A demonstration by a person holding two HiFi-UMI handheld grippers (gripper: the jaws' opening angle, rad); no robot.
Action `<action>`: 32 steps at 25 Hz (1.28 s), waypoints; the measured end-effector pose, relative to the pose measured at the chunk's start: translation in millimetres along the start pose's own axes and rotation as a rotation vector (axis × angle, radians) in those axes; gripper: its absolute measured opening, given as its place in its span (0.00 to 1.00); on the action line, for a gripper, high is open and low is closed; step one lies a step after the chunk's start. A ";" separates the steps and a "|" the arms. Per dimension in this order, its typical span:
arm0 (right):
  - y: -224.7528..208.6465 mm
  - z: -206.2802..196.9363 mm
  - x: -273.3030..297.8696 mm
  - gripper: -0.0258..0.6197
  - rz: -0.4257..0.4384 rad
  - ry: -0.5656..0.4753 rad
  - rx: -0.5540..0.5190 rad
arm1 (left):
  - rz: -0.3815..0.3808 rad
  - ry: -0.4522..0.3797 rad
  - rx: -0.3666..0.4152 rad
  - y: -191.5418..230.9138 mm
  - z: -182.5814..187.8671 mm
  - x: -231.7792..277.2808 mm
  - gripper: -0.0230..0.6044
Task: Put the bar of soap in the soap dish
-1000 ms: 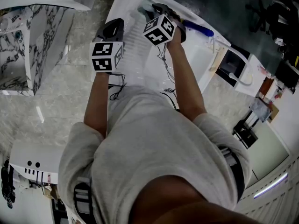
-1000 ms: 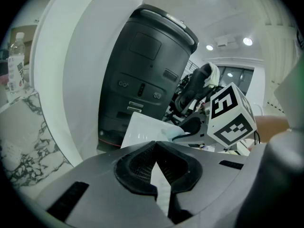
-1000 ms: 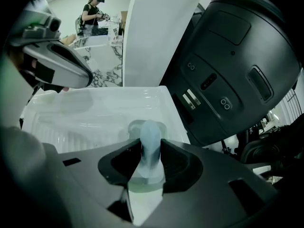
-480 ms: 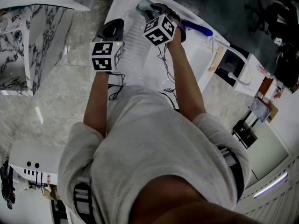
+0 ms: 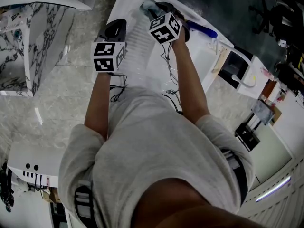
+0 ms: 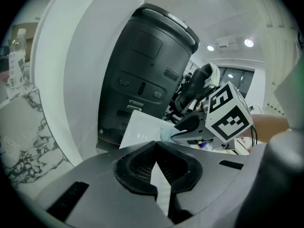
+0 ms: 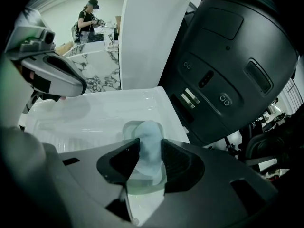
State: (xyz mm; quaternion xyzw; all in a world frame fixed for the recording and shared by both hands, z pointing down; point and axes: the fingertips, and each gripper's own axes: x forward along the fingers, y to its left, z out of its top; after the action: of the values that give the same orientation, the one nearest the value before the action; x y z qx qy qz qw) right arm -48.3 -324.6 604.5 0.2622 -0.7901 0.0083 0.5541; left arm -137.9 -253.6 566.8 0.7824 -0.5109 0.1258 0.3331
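The pale blue bar of soap (image 7: 148, 128) stands on edge in the translucent soap dish (image 7: 127, 127), which rests on a white ribbed tray (image 7: 85, 113). My right gripper (image 7: 150, 143) points steeply down over the dish. Its pads (image 7: 176, 161) still touch the soap on both sides while the jaws are opening. In the head view the right gripper (image 5: 159, 7) is at the table's far end, with the dish (image 5: 146, 4) just beyond it. My left gripper (image 6: 154, 144) is shut on nothing and hangs still at the left (image 5: 115, 28), apart from the dish.
A large black machine (image 7: 228, 65) stands close behind the tray on the right. A blue-handled item (image 5: 202, 30) lies on the white table (image 5: 142, 61) to the right of the gripper. A marble-patterned counter (image 5: 28, 37) is to the left, and a person (image 7: 90, 15) stands far off.
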 end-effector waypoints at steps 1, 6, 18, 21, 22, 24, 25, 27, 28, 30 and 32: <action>-0.8 -0.2 0.4 0.27 0.003 -0.002 0.009 | 0.000 0.001 0.000 0.1 0.0 0.1 0.07; -3.0 -0.2 1.5 0.29 0.009 -0.006 0.028 | 0.002 -0.002 0.003 1.0 2.2 0.5 0.07; -7.0 -0.9 3.6 0.31 0.006 -0.008 0.040 | -0.002 0.002 0.005 -0.7 2.8 3.6 0.07; -7.3 -0.1 4.2 0.31 0.006 -0.008 0.042 | -0.002 0.004 0.006 0.2 2.3 3.8 0.07; -7.5 -0.2 4.6 0.31 0.005 -0.008 0.043 | -0.002 0.005 0.006 0.4 2.1 4.0 0.07; -8.1 -0.6 4.9 0.31 0.003 -0.008 0.044 | -0.002 0.006 0.006 0.3 1.9 4.5 0.07; -8.4 -0.8 4.8 0.32 0.002 -0.009 0.044 | -0.002 0.006 0.007 0.0 1.9 4.7 0.07; -8.9 -0.9 4.6 0.32 0.000 -0.009 0.044 | -0.004 0.006 0.008 -0.5 2.0 5.2 0.07; -9.1 -0.9 4.5 0.32 0.000 -0.010 0.045 | -0.004 0.007 0.009 -0.8 1.8 5.5 0.07; -9.7 -1.2 4.2 0.32 0.001 -0.011 0.047 | -0.005 0.012 0.010 -1.5 1.0 6.2 0.07; -10.3 -1.9 3.9 0.32 0.001 -0.011 0.047 | -0.006 0.016 0.010 -2.4 0.2 6.7 0.07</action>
State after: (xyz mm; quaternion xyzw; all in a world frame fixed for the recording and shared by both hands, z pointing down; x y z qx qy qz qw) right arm -43.3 -334.5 605.8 0.2748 -0.7929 0.0257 0.5433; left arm -132.8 -257.9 569.3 0.7845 -0.5053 0.1338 0.3336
